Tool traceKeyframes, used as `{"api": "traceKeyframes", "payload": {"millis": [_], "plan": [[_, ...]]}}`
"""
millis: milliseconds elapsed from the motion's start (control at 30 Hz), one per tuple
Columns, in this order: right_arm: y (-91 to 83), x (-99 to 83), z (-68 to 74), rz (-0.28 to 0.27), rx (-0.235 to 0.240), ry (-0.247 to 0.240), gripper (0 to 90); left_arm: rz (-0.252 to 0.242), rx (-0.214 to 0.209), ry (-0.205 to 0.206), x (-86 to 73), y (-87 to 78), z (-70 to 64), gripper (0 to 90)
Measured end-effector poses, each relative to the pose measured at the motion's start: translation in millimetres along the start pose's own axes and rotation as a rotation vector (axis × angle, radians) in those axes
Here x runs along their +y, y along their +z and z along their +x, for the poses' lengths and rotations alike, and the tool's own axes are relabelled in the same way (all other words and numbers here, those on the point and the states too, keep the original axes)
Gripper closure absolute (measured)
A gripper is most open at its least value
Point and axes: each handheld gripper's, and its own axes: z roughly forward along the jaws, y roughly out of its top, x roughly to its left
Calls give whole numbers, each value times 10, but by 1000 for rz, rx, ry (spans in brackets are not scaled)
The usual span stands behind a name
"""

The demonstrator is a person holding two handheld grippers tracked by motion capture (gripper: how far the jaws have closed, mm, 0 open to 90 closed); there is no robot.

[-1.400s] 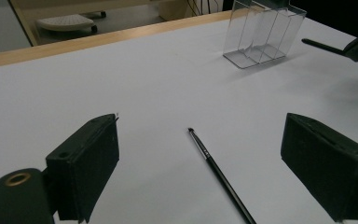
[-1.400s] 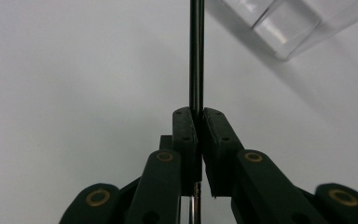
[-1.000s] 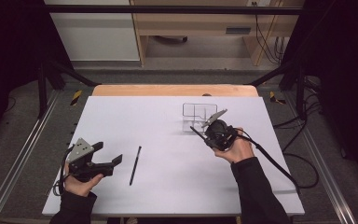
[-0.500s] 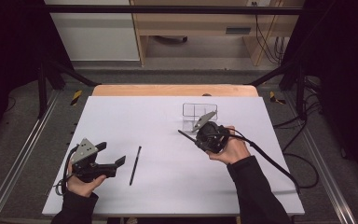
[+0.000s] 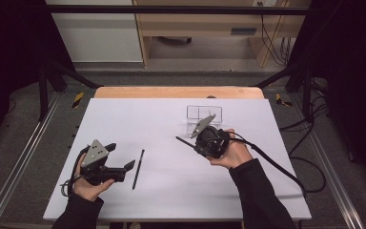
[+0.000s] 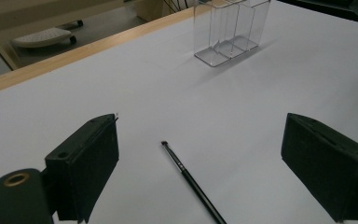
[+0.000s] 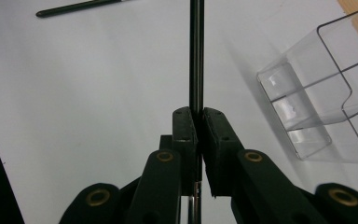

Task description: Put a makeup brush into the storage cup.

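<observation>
Black jaws of the right gripper (image 7: 197, 133) are pinching a thin dark brush (image 7: 196, 56) partway along its handle, and its long end is sticking straight out ahead of them. In the high view this right gripper (image 5: 208, 141) is hovering right of centre, just near of the clear plastic holder (image 5: 204, 114), with the held brush (image 5: 185, 142) pointing left. That slim handle looks light, stiff and smooth, so it is likely to swivel or slide in a pinch; gripping close to its middle, squarely across the pads, should be keeping it steady for lowering into a compartment. The holder itself looks light and easy to tip if nudged.

On the left, the left gripper (image 5: 116, 160) is resting low with its jaws spread wide. A second brush (image 6: 191, 181) is lying flat on the white table (image 5: 162, 191) between them, bristle end pointing away. It is thin and flush with the surface, so the jaws need to be closing low across its handle.
</observation>
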Motion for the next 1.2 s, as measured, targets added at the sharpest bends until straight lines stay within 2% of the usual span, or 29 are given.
{"api": "traceKeyframes", "payload": {"millis": [233,300,333,367,467,533,867,1200], "plan": [[-3,-2,38,-13,22,-10,843,-7,-13,57,131,-4,-63,101],[2,-1,46,-16,29,-12,843,2,-14,92,188,1,-88,101],[7,1,51,-14,33,-12,842,2,-14,92,188,1,-88,100],[14,3,57,-12,36,-14,843,6,-12,122,243,8,-121,100],[25,5,69,-4,40,-14,843,9,-15,162,318,26,-166,101],[28,8,71,-4,43,-16,843,12,-8,200,375,64,-210,101],[31,16,92,-5,62,-21,843,58,-16,332,542,265,-450,102],[53,25,99,-1,89,-13,843,78,-11,431,632,383,-594,104]]}}
